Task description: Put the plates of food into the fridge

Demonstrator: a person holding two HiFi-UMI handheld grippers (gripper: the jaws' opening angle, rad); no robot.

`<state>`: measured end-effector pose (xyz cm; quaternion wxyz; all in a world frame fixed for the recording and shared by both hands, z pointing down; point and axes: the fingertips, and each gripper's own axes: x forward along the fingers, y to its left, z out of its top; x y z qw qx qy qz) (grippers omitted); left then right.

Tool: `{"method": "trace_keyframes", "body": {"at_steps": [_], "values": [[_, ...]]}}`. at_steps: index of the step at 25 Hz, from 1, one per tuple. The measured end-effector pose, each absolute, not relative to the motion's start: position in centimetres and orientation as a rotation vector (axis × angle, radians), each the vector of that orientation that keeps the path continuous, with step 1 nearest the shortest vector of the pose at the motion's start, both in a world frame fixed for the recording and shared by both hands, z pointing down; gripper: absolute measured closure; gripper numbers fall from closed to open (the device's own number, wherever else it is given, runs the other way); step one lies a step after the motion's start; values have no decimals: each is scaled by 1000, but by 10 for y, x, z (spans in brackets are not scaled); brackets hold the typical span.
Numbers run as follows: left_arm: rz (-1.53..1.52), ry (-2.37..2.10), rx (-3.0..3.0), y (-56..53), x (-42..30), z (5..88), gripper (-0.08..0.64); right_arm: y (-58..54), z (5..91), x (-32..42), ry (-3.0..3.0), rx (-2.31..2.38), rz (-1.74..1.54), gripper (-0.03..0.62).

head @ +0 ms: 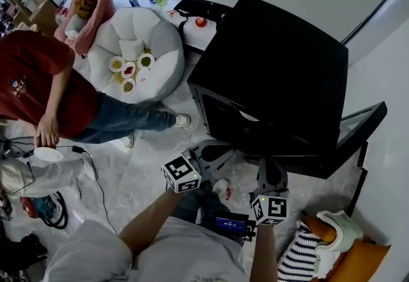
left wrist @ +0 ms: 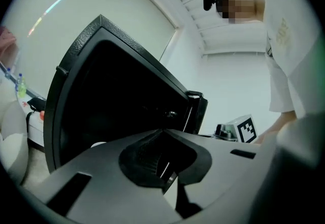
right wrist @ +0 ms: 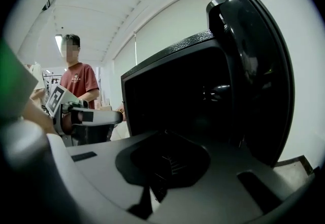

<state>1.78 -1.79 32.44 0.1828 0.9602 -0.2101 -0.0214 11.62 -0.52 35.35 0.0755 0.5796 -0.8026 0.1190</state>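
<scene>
Black and boxy, the fridge (head: 275,63) fills the right of the head view. Its door (head: 361,137) is swung open toward the wall, so we judge the opening step done and the fetching step in hand. A pale rim (head: 249,116) shows inside the dark cavity. It may be a plate already stored, but we cannot tell.

Well apart from the fridge, across the floor, sits a white cushioned seat (head: 163,50), and the plates of food (head: 129,71) rest on its top. Beside it stands a person in a red shirt (head: 38,76), holding one more white plate (head: 48,155) low over the floor.

Our left gripper (left wrist: 163,131) faces the fridge's open front with its jaws pressed together and nothing between them. Our right gripper (right wrist: 165,134) does the same, closed and empty.

Next we need to turn away from the fridge, open the jaws, and take a plate by its rim, keeping it flat on the way back.

The plates are small, round and white, four in a tight cluster. Their fillings are pale yellow, red, and green. They are shallow, so we expect the food to slide if they tip.
</scene>
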Motion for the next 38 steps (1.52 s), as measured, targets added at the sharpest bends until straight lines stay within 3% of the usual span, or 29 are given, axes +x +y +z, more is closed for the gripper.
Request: {"method": "trace_keyframes", "body": {"at_steps": [9,14,26,32,38], "values": [[-34,-623,2771,-15,13,300,555,1,321,116,-2392,1802,315,581],[225,-559,2987,1,22,295,555,5,299,120,-2384,1847,287,581],[33,-720,2891,-22,0,256,555,14,261,114,-2353,1945,268,581],[84,-487,3072,15,13,239,555,18,263,104,-2331,1915,275,581],[109,-886,2907,-22,-11,260,555,17,262,100,-2346,1913,265,581]]}}
